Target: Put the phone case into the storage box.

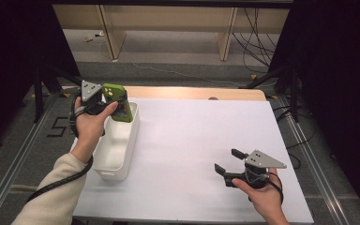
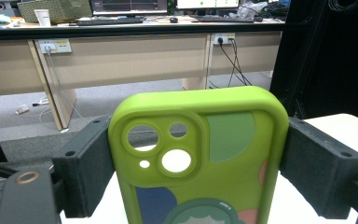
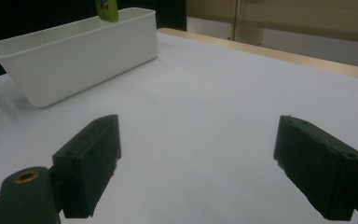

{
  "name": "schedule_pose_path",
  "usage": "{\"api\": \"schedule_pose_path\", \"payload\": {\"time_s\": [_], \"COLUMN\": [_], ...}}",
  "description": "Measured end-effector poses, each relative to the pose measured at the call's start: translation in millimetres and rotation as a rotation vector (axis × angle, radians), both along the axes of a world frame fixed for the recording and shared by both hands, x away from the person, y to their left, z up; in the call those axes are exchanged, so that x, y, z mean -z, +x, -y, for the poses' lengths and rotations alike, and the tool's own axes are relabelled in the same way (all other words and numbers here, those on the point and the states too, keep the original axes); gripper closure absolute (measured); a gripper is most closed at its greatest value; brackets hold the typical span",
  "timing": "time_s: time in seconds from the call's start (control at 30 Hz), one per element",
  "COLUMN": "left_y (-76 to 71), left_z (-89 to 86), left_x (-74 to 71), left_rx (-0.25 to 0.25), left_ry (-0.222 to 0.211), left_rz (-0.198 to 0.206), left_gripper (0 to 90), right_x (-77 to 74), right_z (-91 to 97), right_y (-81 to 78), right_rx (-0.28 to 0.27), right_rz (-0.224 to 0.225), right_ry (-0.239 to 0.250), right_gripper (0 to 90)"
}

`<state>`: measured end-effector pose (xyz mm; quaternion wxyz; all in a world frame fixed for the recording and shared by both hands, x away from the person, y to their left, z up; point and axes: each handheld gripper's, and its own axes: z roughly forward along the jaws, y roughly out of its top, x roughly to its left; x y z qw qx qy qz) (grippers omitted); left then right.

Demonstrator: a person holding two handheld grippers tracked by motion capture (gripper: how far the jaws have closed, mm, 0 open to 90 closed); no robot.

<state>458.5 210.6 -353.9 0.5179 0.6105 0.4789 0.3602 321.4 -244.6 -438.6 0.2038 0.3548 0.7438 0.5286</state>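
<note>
A green phone case (image 1: 119, 102) with camera cut-outs and a cartoon print is clamped upright by its two long edges in my left gripper (image 1: 104, 104), above the far end of a white bin (image 1: 120, 157). In the left gripper view the case (image 2: 200, 158) stands between both black pads (image 2: 86, 168). My right gripper (image 1: 228, 161) rests low over the white table (image 1: 192, 136) at the near right, jaws wide apart and bare. In the right gripper view (image 3: 198, 163) the bin (image 3: 74, 58) lies ahead to the left, with the case's lower end (image 3: 107, 10) above its rim.
The long white bin stands along the table's left side. A wooden strip (image 1: 192, 92) borders the table's far edge. Black frame posts (image 1: 37, 89) stand at both sides, and cables (image 1: 253, 42) lie on the floor beyond. White table surface spreads between the bin and my right gripper.
</note>
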Motion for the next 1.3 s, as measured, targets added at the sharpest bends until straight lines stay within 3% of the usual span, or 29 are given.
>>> {"api": "schedule_pose_path", "payload": {"time_s": [1.3], "left_y": [10.5], "left_z": [2.5], "left_x": [4.2], "left_rx": [-0.003], "left_ry": [0.024], "left_rz": [0.003], "left_gripper": [15.6], "right_x": [0.7], "right_z": [-0.1], "right_y": [0.3], "right_rx": [0.000], "right_rz": [-0.004], "right_ry": [0.001], "right_gripper": [15.9]}}
